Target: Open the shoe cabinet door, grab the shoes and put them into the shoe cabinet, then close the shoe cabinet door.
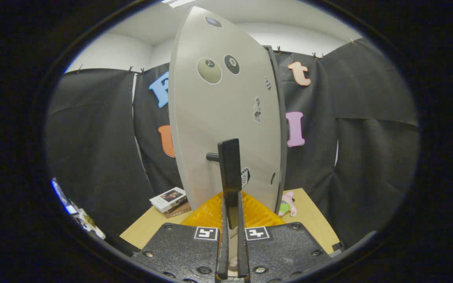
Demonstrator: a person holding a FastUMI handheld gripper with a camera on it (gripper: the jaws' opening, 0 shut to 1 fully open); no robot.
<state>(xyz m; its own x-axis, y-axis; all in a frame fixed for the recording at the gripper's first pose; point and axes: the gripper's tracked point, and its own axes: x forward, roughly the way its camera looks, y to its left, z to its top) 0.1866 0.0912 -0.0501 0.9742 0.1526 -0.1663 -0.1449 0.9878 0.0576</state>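
Right now the jaws [232, 232] sit nearly shut, pinching the lower end of the dark bar handle [229, 171] on the grey cabinet door [226, 118] at frame centre, w/ such a shallow grip an off-arc pull could slip it off.

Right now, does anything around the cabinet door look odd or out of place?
Nothing looks damaged or spilled. The hand-held gripper has its fingers closed on the door's dark handle. The cabinet door carries a few stickers. A small pink toy lies on the table beside the door.
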